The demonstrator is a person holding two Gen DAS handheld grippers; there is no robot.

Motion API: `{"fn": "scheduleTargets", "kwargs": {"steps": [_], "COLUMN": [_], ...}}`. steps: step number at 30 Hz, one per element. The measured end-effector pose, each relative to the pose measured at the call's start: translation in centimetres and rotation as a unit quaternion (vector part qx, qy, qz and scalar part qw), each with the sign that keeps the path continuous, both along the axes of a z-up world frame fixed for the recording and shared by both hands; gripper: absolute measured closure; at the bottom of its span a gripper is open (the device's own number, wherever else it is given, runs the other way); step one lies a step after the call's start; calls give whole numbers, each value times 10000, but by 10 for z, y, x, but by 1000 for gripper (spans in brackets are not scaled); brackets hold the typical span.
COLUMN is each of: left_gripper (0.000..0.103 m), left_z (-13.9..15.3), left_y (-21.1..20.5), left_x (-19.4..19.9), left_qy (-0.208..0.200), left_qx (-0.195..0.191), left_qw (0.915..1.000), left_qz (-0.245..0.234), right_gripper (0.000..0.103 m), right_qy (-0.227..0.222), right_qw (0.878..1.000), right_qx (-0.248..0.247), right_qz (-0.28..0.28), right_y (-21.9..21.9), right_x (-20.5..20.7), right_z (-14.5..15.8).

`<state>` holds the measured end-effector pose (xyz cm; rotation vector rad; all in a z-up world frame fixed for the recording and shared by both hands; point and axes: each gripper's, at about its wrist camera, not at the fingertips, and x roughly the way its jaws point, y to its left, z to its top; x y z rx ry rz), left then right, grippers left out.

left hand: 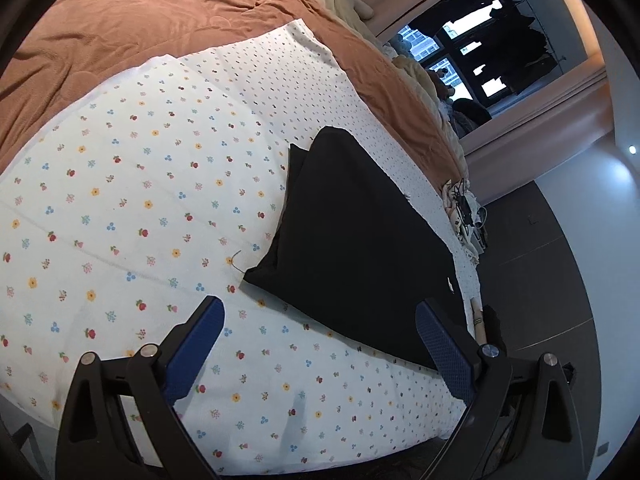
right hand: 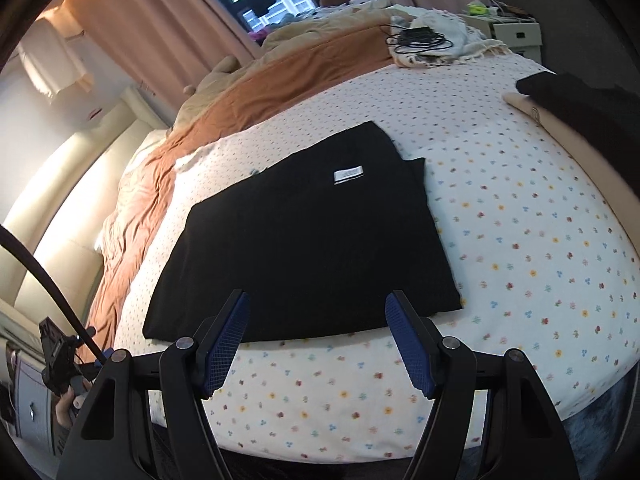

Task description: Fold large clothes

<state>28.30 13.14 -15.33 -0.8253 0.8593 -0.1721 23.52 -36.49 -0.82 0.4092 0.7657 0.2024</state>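
Hovering open and empty, both tongs, left and right, risk dragging the folded black garment crooked, bunching the floral sheet underneath.

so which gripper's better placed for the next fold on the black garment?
Right, probably. The right gripper is open and faces the black garment squarely, its near edge lying just beyond the fingers. The left gripper, also open, sits off to one side over the floral sheet, nearer a corner.
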Motion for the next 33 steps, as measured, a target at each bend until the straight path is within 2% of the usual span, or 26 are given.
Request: {"fn": "scheduleTargets", "kwargs": {"steps": [6, 8, 11, 13, 15, 19, 24, 27, 30, 33], "left_gripper": [8, 18, 20, 21, 29, 30, 30, 30, 30, 30], "left_z": [-24, -35, -54, -65, -74, -88, -90, -90, -88, -77], "left_y": [-11, -13, -16, -18, -20, -22, -23, -23, -22, -17], "left_x": [7, 14, 30, 41, 51, 72, 99, 112, 111, 103], "left_qy": [99, 211, 414, 531, 631, 807, 875, 848, 762, 401], "left_qx": [-453, -595, -778, -839, -914, -935, -878, -925, -1122, -1469], "left_qw": [9989, 9979, 9959, 9949, 9935, 9920, 9918, 9914, 9898, 9868], "left_qz": [-97, -120, -198, -199, -245, -253, -297, -360, -434, -547], "right_gripper": [34, 34, 34, 34, 34, 34, 34, 34, 38, 43], "right_qy": [102, 151, 237, 333, 411, 473, 552, 623, 771, 909], "right_qw": [9995, 9991, 9988, 9987, 9984, 9979, 9962, 9940, 9931, 9923], "right_qx": [-159, -208, -282, -195, -204, -230, -43, -250, -304, -262], "right_qz": [263, 329, 324, 344, 331, 367, 675, 865, 833, 797], "right_y": [41, 55, 70, 76, 82, 94, 110, 123, 126, 129], "right_x": [17, 29, 44, 57, 68, 89, 101, 107, 116, 123], "right_z": [-8, -13, -20, -29, -33, -37, -43, -52, -61, -69]}}
